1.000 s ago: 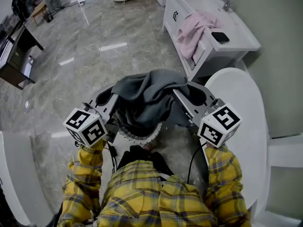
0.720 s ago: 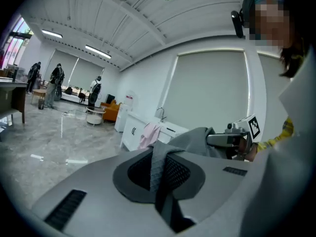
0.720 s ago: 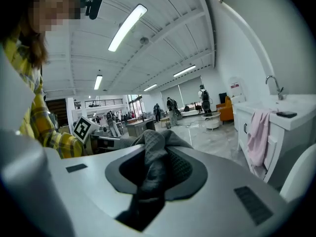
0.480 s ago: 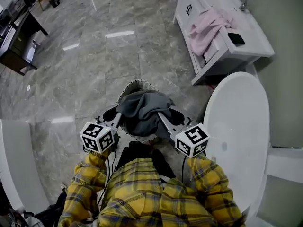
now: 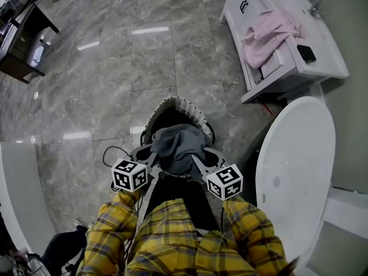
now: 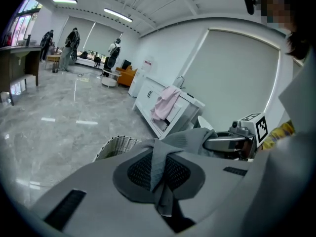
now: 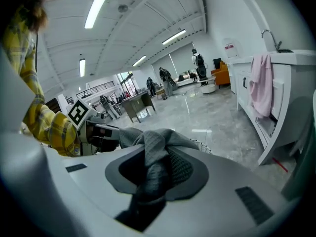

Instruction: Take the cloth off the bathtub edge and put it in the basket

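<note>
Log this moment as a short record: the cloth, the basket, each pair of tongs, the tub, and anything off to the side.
cloth: grey cloth, bunched, slung between both tongs
left tongs: shut on the grey cloth
right tongs: shut on the grey cloth
basket: woven, on the floor, cloth over its near rim, contact unclear
bathtub: white, at the right, nothing on its visible edge
aside: pink towel draped on white cabinet

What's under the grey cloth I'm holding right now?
The basket sits below it: far rim and dark inside show. The cloth, pinched by the left gripper and right gripper, hides the near part and the bottom.
</note>
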Demonstrator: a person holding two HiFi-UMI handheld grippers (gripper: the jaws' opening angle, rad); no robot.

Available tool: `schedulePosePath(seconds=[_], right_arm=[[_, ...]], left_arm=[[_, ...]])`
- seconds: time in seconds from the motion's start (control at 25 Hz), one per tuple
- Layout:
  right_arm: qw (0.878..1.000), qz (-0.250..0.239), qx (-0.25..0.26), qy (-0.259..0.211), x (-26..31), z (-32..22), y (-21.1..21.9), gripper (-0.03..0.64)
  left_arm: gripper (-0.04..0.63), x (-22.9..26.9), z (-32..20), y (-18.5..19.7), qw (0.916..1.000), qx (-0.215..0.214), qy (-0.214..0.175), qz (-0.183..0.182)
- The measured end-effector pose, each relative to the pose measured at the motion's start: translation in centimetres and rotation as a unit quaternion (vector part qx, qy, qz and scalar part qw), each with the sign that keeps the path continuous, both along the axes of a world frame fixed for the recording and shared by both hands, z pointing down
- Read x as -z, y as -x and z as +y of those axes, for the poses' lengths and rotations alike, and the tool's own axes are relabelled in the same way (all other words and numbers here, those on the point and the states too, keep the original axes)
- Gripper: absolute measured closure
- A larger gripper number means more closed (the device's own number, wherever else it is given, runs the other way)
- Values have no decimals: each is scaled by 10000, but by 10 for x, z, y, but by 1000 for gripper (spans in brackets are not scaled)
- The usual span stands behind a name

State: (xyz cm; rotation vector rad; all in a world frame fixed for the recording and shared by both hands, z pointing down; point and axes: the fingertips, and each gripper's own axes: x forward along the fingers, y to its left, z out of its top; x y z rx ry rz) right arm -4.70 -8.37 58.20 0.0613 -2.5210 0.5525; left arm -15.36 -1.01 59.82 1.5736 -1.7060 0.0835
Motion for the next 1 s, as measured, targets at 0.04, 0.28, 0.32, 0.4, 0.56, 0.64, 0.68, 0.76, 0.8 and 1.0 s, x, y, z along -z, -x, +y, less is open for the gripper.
schedulePosePath(seconds=[0.04, 0.28, 0.32, 0.4, 0.56, 0.64, 0.68, 0.76, 0.8, 1.0], right_arm=[[10000, 97, -2, 23, -10, 1, 2, 515], [9975, 678, 65, 161, -55, 6, 6, 509], [9972, 723, 56, 200, -62, 4, 7, 508], [9962, 808, 35, 322, -74, 5, 5, 505], [9935, 1055, 39, 416, -91, 7, 3, 500], [9924, 1180, 1, 350, -97, 5, 2, 477], [9920, 1220, -8, 312, -99, 5, 1, 463], [9914, 1289, 1, 225, -101, 6, -1, 440], [9910, 1331, 12, 167, -102, 6, -2, 433], [9904, 1375, -77, -138, -100, -1, -10, 411]], left_arm=[[569, -9, -1, -1, 9999, -78, 73, 21], [569, -56, 2, 2, 9972, -267, 698, -9], [569, -62, 0, 4, 9969, -242, 753, 24], [569, -74, 1, 4, 9956, -265, 888, 110], [566, -92, 6, 6, 9922, -332, 1186, 201], [531, -98, 9, 9, 9909, -284, 1305, 155], [505, -100, 11, 10, 9903, -255, 1355, 139], [458, -103, 15, 11, 9895, -200, 1427, 120], [451, -103, 16, 13, 9895, -163, 1435, 74], [440, -86, 10, 21, 9925, 75, 1181, -302]])
